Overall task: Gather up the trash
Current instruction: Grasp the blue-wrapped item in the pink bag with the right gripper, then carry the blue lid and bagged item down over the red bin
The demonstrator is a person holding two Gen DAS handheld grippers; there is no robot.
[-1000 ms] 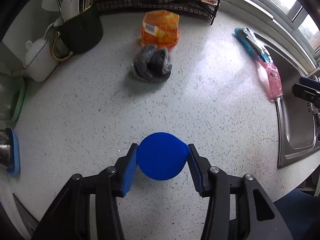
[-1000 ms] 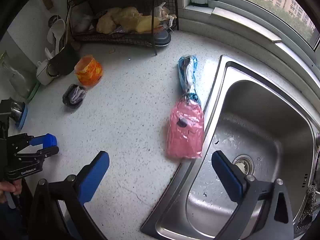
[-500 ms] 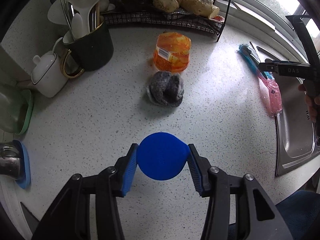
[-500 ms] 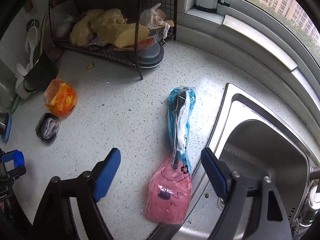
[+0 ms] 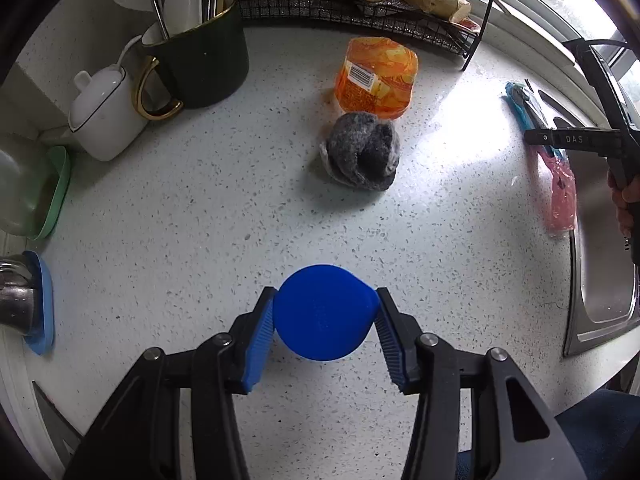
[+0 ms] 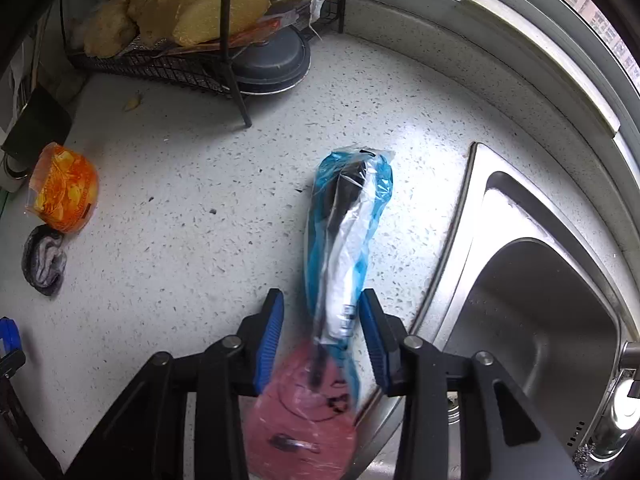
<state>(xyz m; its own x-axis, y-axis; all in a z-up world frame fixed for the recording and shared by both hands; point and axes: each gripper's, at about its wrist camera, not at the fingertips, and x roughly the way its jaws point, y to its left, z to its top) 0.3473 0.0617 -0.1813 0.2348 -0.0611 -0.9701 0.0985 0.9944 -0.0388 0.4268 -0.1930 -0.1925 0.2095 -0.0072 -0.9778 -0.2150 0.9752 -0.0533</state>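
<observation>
Straddling the plastic-wrapped package (image 6: pixel 344 256), the right gripper (image 6: pixel 320 340) had its blue pads (image 6: pixel 270 336) apart on either side of the package's narrow waist, where the blue wrap met the pink end (image 6: pixel 296 412); contact with the pads could not be confirmed. The package lay flat on the speckled surface (image 6: pixel 180 240), just beside the rim of the steel sink (image 6: pixel 540 300), its long axis running straight ahead from the gripper, crosswise to the closing direction. The left gripper (image 5: pixel 325 320) was clamped on a round blue object (image 5: pixel 325 312), held above the surface well apart from the package. Farther out lay an orange snack packet (image 5: pixel 376 76) and, touching it, a grey woolly bundle (image 5: pixel 360 152), both nearer the left gripper.
</observation>
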